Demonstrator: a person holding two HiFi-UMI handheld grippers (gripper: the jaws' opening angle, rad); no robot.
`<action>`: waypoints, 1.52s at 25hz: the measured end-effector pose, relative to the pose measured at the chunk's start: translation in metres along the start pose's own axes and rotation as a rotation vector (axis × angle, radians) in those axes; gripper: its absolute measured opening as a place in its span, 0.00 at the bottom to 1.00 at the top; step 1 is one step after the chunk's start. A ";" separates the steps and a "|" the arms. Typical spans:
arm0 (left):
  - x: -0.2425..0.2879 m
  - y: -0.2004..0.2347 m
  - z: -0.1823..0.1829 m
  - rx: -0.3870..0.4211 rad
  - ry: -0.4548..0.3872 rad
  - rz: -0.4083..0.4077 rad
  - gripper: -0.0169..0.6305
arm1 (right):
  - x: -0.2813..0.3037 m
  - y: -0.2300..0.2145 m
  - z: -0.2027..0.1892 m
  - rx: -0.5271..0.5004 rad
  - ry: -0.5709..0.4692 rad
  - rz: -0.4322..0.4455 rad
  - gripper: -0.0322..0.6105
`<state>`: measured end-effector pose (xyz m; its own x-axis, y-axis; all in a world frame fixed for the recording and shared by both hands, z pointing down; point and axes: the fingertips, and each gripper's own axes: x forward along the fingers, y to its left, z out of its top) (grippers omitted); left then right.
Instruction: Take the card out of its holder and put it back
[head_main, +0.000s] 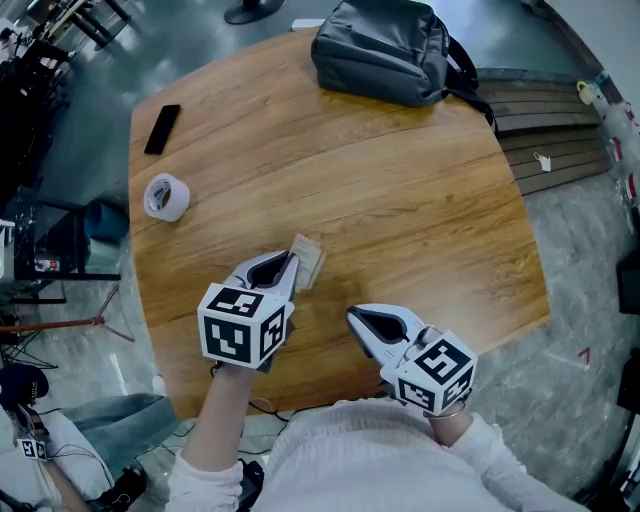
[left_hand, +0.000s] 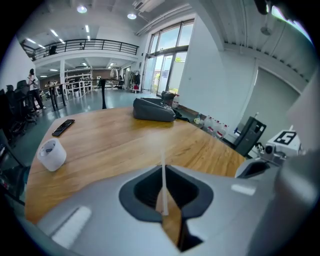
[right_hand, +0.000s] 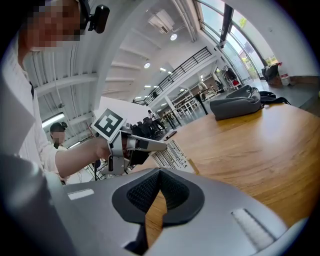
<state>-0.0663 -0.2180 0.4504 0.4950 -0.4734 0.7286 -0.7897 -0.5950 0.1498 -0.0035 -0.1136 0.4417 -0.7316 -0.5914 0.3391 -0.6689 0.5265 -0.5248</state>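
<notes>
Left of centre in the head view, the card (head_main: 309, 262) sits low over the counter (head_main: 430, 210), its near end pinched by the left gripper (head_main: 291, 264). That gripper's fingers (left_hand: 100, 210) are clamped on it, and in the left gripper view it shows edge-on as a thin pale strip in the slit between them. The right gripper (head_main: 353, 316) hangs just beside the card, to its lower right in the frame. Its fingers (right_hand: 235, 215) are pressed together on nothing.

The step in hand looks like steadying the piece so the other gripper can work the card. To do that well, the left grip should bite the holder only, near one end, leaving the card free to slide. The right fingers must part first. They should then come in along the card's long axis, take its bare edge and draw straight, without twisting. A flat rest on the counter would probably stop the thin sheet bowing.

I cannot tell holder from card. The head view shows a pale layer and a tan one, but not which is which or how far one is out of the other. Whether the far end touches the wood is also unclear. The tape (head_main: 167, 197), phone (head_main: 162, 129) and bag (head_main: 385, 50) lie well apart toward the upper frame.
</notes>
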 end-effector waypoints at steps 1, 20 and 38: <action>0.000 0.000 0.000 0.001 -0.001 -0.002 0.06 | 0.000 0.000 0.000 0.000 0.000 0.002 0.04; -0.115 0.003 0.049 -0.122 -0.700 -0.081 0.04 | 0.018 0.009 0.063 -0.496 0.082 0.158 0.04; -0.120 -0.047 -0.076 -0.579 -0.775 -0.155 0.04 | 0.107 0.028 0.056 -1.535 0.601 0.512 0.06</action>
<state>-0.1162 -0.0839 0.4067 0.5455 -0.8357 0.0636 -0.6494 -0.3735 0.6624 -0.0931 -0.1961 0.4189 -0.5974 -0.0863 0.7973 0.3856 0.8408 0.3799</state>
